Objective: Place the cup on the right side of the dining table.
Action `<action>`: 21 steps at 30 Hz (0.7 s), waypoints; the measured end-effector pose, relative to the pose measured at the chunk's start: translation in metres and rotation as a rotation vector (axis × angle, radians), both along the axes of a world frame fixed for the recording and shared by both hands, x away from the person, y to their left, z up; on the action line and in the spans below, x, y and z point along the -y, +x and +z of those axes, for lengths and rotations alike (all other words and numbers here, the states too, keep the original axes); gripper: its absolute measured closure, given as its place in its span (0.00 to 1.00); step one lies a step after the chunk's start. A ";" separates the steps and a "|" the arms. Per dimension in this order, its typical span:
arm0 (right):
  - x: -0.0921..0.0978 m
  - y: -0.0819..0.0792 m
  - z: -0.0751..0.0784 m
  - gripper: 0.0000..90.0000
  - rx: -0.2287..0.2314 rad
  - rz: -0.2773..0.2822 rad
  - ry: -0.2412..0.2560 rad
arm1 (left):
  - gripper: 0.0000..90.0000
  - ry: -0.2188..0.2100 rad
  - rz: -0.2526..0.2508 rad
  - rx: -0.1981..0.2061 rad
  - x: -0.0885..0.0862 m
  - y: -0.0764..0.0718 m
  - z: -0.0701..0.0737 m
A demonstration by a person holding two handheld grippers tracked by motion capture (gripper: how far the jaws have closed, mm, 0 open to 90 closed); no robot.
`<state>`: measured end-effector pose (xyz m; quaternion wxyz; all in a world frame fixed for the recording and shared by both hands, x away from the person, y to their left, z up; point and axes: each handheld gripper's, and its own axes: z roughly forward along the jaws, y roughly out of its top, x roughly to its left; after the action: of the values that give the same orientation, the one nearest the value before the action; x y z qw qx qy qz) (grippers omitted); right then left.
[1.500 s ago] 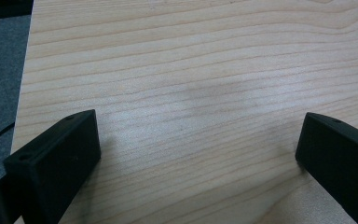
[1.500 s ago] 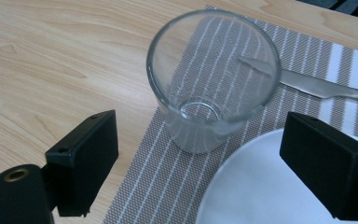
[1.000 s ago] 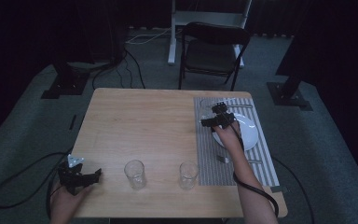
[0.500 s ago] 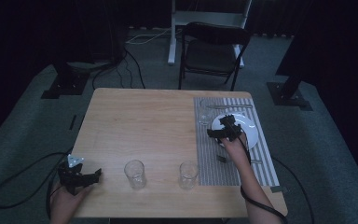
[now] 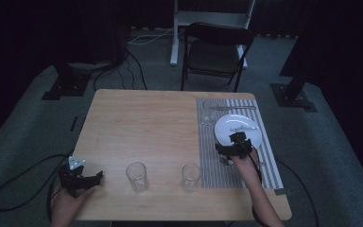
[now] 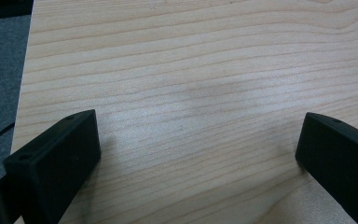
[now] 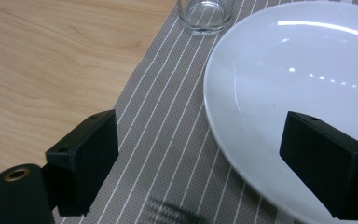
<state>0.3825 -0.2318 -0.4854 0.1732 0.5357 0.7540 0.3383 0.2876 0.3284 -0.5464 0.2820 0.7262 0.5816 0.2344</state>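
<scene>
While I am leaning over the table (image 5: 146, 123) in the high view, my right gripper (image 5: 235, 145) is hovering over the striped placemat (image 5: 208, 158) at the near-left rim of the white plate (image 5: 238, 128), which is lying toward the far right corner of the table. My left gripper (image 5: 80, 177) is resting at the near left corner, well apart from the two glass tumblers (image 5: 137, 176) standing along the near edge. A third glass (image 5: 207, 117) is standing on the placemat's far left part, and cutlery is lying across the plate, too small to name.

Looking through the left gripper view, my jaws are standing wide apart over bare wood (image 6: 191, 93), holding nothing.

Looking through the right gripper view, my jaws are spread wide too, one over the mat (image 7: 168, 140), the other over the plate's (image 7: 284, 70) rim, with the glass (image 7: 203, 14) just beyond the plate's edge. A fork's tines (image 7: 177, 212) are lying blurred on the mat between my jaws. I judge the risk is this: if I am going down for the fork, the jaw over the rim may knock or tip the plate, and the thin fork may slip flat from my grasp.
</scene>
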 end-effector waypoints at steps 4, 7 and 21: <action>0.004 -0.014 -0.002 0.13 0.013 0.003 0.000 | 0.00 0.000 0.000 0.001 0.000 0.000 0.000; 0.006 -0.020 -0.003 0.13 0.017 0.005 0.008 | 0.00 0.000 0.000 0.001 0.000 0.000 0.000; 0.027 -0.068 -0.027 0.13 0.031 -0.030 -0.006 | 0.00 -0.001 0.001 0.000 0.000 0.000 0.000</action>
<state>0.3150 -0.2588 -0.5128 0.1915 0.5410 0.7444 0.3414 0.2876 0.3283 -0.5463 0.2822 0.7259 0.5820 0.2340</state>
